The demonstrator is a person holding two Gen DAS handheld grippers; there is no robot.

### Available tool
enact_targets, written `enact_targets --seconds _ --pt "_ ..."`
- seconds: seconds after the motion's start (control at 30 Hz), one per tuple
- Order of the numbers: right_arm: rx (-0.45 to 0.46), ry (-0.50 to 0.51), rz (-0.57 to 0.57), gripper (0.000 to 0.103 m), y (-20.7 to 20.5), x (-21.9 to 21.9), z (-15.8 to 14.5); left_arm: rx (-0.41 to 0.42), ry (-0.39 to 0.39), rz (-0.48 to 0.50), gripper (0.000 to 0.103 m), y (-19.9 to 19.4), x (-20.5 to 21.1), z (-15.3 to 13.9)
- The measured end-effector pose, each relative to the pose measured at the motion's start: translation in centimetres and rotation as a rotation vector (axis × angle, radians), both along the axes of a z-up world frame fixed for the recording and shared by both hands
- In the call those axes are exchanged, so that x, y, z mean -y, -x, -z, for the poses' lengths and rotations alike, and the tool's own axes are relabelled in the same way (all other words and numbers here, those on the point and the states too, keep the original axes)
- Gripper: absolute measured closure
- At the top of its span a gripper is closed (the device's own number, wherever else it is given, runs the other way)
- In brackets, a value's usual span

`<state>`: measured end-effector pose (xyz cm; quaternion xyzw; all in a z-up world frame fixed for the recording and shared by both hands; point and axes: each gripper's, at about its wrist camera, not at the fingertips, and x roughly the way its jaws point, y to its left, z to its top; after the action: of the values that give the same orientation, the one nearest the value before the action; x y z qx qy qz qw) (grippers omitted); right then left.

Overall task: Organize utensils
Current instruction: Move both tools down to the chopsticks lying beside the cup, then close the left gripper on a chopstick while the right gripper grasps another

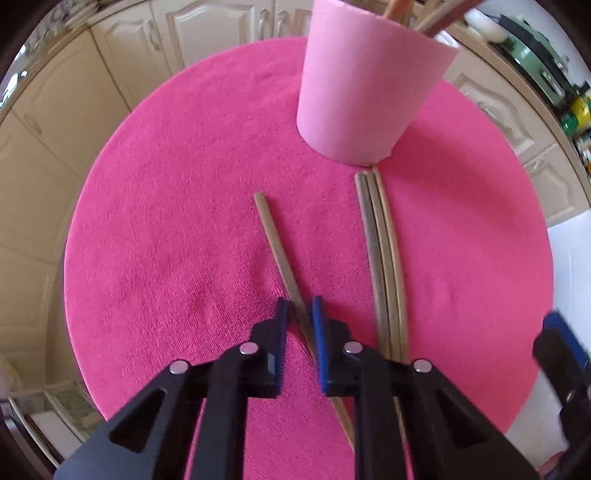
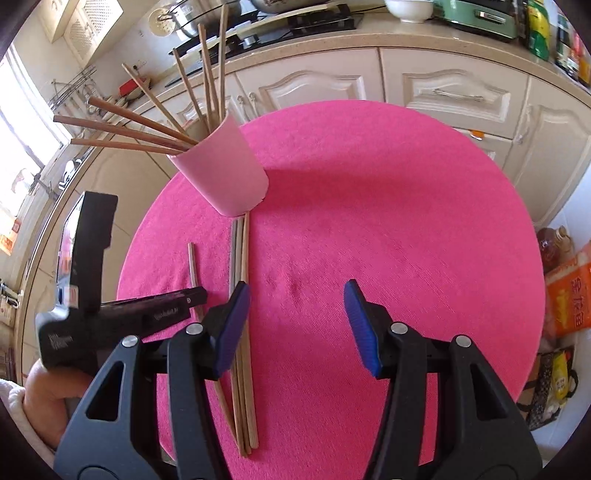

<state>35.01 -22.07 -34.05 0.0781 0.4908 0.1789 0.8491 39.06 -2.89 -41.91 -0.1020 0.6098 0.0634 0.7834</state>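
Note:
A single wooden chopstick [image 1: 273, 240] lies on the round pink mat [image 1: 166, 221]. My left gripper [image 1: 300, 317] straddles its near part, jaws narrow, with thin gaps still showing beside the stick. Three more chopsticks [image 1: 384, 258] lie bundled to the right, their far ends at the foot of the pale pink cup [image 1: 365, 88]. In the right wrist view the cup [image 2: 225, 173] holds several chopsticks [image 2: 147, 125]. My right gripper [image 2: 295, 325] hangs open above the mat [image 2: 406, 221], its left pad over the bundle [image 2: 240, 266]. The left gripper [image 2: 147, 310] sits over the single chopstick [image 2: 192, 262].
Cream kitchen cabinets [image 2: 443, 92] ring the mat, under a counter with a stove [image 2: 295, 22], a white bowl [image 2: 406, 9] and a green appliance [image 2: 480, 20]. Bags and an orange box [image 2: 569, 295] stand on the floor at the right. A hand [image 2: 40, 387] holds the left gripper.

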Motion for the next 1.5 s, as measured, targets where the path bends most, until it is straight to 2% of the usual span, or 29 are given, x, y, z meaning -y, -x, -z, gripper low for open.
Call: enact_targets --seconds 0.1,0.27,0.33,0.37,0.47,0.57,0.73,1.0,1.5 --pt "-0.022 0.012 -0.022 0.050 -0.7 -0.7 0.2 -0.023 0.018 0.014 0.091 -0.5 -0.4 0.0" --pt "-0.113 0.061 -0.080 0.051 -1.8 -2.6 1.7 -0.034 0.141 -0.012 0.096 -1.0 -2.7 0.2" --pt "-0.137 0.083 -0.102 0.057 -2.0 -3.2 2.3 -0.040 0.175 -0.027 0.097 -0.6 -3.5 0.2" --pt "-0.162 0.079 -0.115 0.069 -2.2 -3.4 2.7 -0.029 0.184 -0.029 0.097 -0.6 -4.0 0.0" --pt "-0.186 0.088 -0.144 0.076 -2.6 -4.3 3.2 0.003 0.183 -0.013 0.097 -0.3 -4.5 -0.5" --pt "-0.203 0.092 -0.173 0.078 -3.0 -5.3 3.6 0.015 0.199 -0.001 0.097 0.2 -4.9 -0.7" --pt "-0.238 0.150 -0.209 0.087 -3.5 -6.9 4.8 0.045 0.197 0.022 0.097 0.9 -4.8 -1.6" --pt "-0.253 0.218 -0.253 0.087 -3.2 -8.7 5.4 0.076 0.207 0.046 0.097 1.7 -6.0 -2.6" --pt "-0.304 0.358 -0.228 0.087 -5.6 -11.4 5.3 0.087 0.203 0.087 0.097 0.5 -5.0 -2.5"
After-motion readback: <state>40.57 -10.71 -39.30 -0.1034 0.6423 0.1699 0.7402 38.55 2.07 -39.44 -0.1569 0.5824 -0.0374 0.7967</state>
